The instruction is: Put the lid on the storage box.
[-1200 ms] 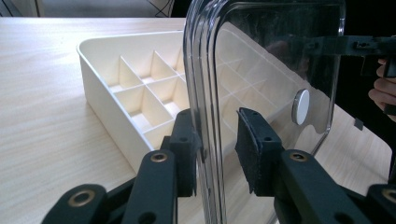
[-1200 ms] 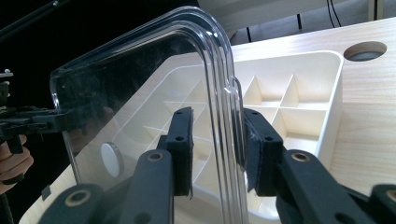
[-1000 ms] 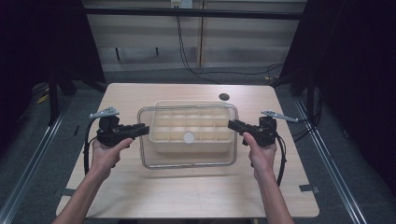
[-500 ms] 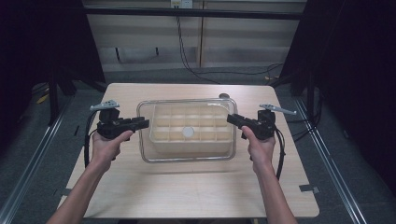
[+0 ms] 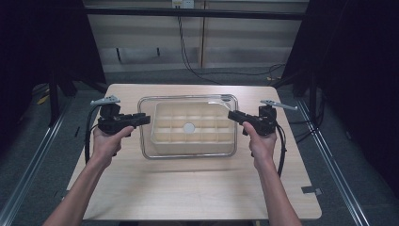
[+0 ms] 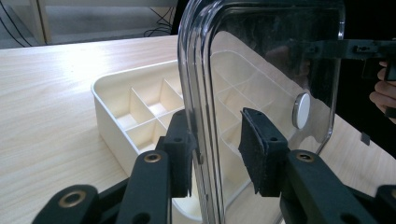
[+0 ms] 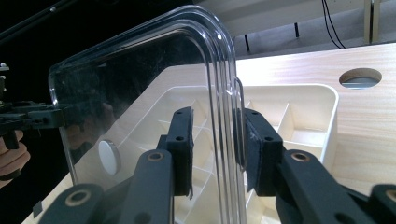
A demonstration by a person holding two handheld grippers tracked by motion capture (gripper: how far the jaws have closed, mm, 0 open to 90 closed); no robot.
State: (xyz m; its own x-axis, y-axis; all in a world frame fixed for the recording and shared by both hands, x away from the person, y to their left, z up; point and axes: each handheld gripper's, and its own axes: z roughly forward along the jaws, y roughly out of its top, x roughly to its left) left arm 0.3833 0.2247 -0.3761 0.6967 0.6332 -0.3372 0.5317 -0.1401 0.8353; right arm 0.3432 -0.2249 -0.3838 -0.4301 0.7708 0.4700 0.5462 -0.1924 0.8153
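Clear rigid plastic lid [image 5: 188,126], rectangular with rounded corners and a raised rim, carrying a small white round disc [image 5: 188,127] near its middle, is held level above a cream plastic organiser tray [image 5: 194,141] divided into small square compartments. The tray rests on the pale wooden table [image 5: 188,188], about central.

Left tongs [image 5: 143,119]: at the lid's left edge. In the left gripper view [image 6: 217,151] the lid rim passes between the two black padded jaws; the left pad lies against the rim, while the right pad stands a little off the clear panel. The jaws have just been opening slightly with the lid still between them, so the pinch reads as loose, not clamped.

Right tongs [image 5: 231,115]: at the lid's right edge. In the right gripper view [image 7: 214,151] both pads sit close on either side of the ribbed rim, pinching the lid.

Seen from above, the lid hangs over the tray but sits offset towards the far-left side, its outline larger than the tray's. Whether lid and tray touch anywhere cannot be told.

A round hole [image 7: 359,77] in the tabletop lies beyond the tray's far side.
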